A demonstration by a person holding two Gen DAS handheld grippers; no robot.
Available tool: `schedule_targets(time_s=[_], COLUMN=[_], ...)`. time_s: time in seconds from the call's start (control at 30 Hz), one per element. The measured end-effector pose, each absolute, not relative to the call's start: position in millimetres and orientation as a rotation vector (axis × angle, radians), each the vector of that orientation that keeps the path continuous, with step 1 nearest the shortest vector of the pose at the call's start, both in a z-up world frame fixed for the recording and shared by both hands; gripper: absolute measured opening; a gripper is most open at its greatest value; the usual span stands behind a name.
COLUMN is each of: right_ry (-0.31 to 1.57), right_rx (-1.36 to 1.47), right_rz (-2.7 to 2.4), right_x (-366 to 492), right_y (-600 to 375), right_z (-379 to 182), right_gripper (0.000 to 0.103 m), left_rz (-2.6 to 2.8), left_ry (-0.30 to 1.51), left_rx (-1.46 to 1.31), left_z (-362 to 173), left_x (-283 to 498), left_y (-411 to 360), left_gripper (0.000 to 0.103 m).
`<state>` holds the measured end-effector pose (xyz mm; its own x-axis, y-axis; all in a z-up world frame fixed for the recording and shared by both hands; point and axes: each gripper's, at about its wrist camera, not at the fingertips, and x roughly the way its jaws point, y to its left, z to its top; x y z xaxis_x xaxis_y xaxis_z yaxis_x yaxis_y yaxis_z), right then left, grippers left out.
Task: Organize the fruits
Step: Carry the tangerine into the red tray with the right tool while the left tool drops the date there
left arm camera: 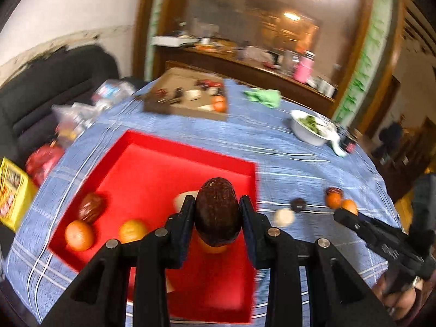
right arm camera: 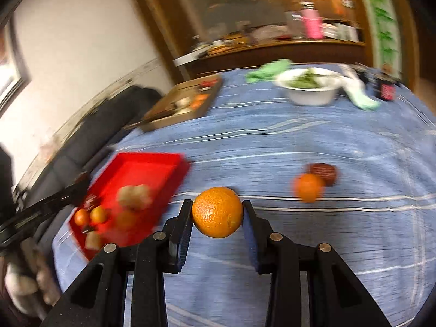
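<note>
Over the red tray (left arm camera: 141,139), the left gripper (left arm camera: 217,215) clamps a dark brown fruit (left arm camera: 217,214); beside it the right gripper (right arm camera: 217,216) pinches an orange (right arm camera: 217,215) above the blue tablecloth (right arm camera: 299,136). Several fruits already lie in the tray; an orange fruit (right arm camera: 309,187) and a brown one (right arm camera: 324,173) remain on the cloth. No writing is legible.

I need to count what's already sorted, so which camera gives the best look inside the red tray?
The left wrist view: the red tray fills its middle, open from above, fruit inside, though the left gripper and its dark fruit hide part. The right wrist view shows it small, blurred, at the left.
</note>
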<state>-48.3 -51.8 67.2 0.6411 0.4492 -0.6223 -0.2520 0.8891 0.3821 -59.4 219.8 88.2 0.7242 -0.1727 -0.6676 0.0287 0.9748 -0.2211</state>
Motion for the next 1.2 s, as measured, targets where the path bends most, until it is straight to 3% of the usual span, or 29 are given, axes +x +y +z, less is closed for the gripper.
schedule_targets(time_s=[0.5, 0.63, 0.77, 0.93, 1.0, 1.07, 1.2], right_ry=[0.851, 0.858, 0.857, 0.826, 0.811, 0.800, 0.795], right_rx=[0.008, -0.026, -0.043, -0.027, -0.011, 0.018, 0.085], right_rz=[0.610, 0.612, 0.619, 0.613, 0.599, 0.575, 0.519], right_x=[-61, -62, -64, -71, -75, -77, -81], right_y=[93, 104, 108, 101, 92, 81, 54], right_z=[57, 49, 47, 55, 58, 61, 60], right_gripper=[0.039, 0.040, 0.042, 0.054, 0.058, 0.062, 0.063], left_rz=[-0.067, -0.056, -0.046, -0.018, 0.022, 0.108, 0.157], left_ry=[0.828, 0.822, 0.808, 0.781, 0.753, 0.723, 0.679], left_rx=[-0.326, -0.362, -0.395, -0.359, -0.307, -0.250, -0.187], left_z=[45, 44, 47, 58, 66, 75, 87], left_x=[-57, -58, -61, -65, -69, -73, -81], left_y=[267, 275, 283, 275, 265, 255, 240], left_gripper=[0.033, 0.049, 0.052, 0.063, 0.073, 0.092, 0.096])
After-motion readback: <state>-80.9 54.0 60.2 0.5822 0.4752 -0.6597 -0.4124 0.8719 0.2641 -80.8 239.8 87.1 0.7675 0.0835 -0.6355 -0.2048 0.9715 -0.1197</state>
